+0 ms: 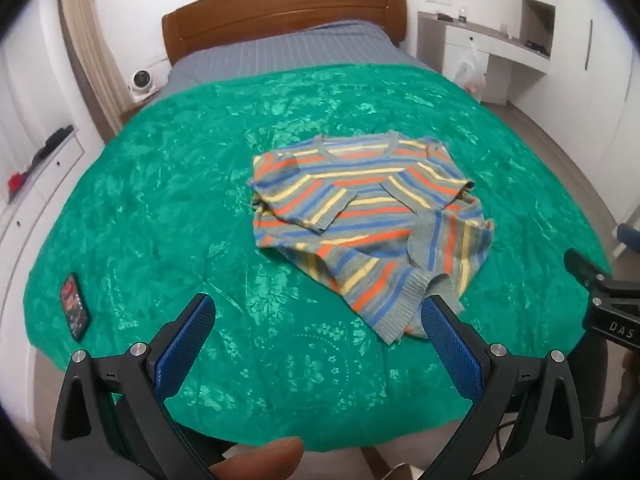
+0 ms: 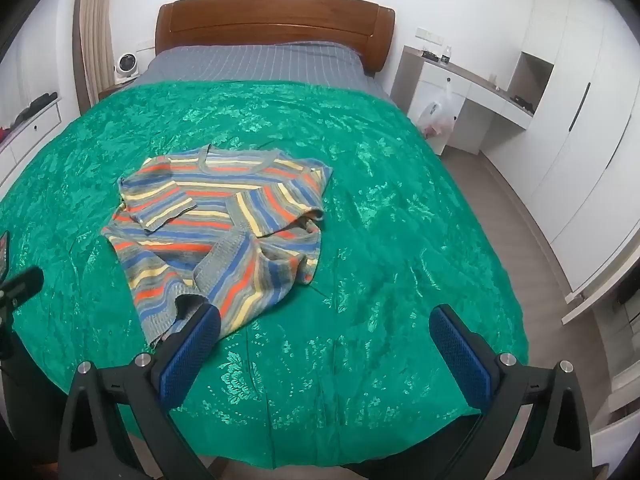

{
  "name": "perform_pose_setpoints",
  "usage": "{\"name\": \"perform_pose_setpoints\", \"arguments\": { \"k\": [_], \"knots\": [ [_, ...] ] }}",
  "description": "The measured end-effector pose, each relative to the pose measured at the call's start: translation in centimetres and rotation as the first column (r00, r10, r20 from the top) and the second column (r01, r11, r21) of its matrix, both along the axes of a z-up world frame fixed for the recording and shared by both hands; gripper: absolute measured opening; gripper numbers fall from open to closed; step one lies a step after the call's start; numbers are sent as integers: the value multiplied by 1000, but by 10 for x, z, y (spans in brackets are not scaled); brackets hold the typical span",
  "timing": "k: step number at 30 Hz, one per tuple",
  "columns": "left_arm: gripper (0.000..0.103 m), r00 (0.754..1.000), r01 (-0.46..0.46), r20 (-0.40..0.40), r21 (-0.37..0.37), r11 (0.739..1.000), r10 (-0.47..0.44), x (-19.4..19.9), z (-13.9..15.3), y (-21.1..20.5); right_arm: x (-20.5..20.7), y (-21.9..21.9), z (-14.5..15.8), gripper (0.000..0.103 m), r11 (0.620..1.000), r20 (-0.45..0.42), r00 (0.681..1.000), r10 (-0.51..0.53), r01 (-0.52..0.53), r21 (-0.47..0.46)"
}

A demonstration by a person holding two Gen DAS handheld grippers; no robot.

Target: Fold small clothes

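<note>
— Where's the striped sweater?

— Rumpled on the green bedspread, sleeves crossed over its front. Its hem lies just ahead of the left claw, toward that claw's right finger.

— And the right claw?

— The sweater sits ahead and to its left. Both claws gape wide, gripping nothing.

— Anything else?

— A phone far left.

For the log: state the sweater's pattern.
Grey sweater with orange, blue, yellow stripes; clearest in left wrist view.
</note>
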State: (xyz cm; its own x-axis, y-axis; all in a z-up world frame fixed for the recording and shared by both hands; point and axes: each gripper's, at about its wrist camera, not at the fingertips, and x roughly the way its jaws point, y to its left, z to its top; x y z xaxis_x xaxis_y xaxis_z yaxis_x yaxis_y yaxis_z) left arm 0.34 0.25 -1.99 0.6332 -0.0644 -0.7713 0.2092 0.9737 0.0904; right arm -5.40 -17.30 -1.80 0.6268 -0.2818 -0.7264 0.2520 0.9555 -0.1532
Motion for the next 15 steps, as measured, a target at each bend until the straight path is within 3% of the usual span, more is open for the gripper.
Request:
{"name": "perform_pose_setpoints", "arguments": {
  "k": [15],
  "knots": [
    [103, 999, -40, -6, 20, 999, 40, -2, -4, 8, 0, 21, -14, 103, 996, -36, 997, 68, -66, 55]
  ]
}}
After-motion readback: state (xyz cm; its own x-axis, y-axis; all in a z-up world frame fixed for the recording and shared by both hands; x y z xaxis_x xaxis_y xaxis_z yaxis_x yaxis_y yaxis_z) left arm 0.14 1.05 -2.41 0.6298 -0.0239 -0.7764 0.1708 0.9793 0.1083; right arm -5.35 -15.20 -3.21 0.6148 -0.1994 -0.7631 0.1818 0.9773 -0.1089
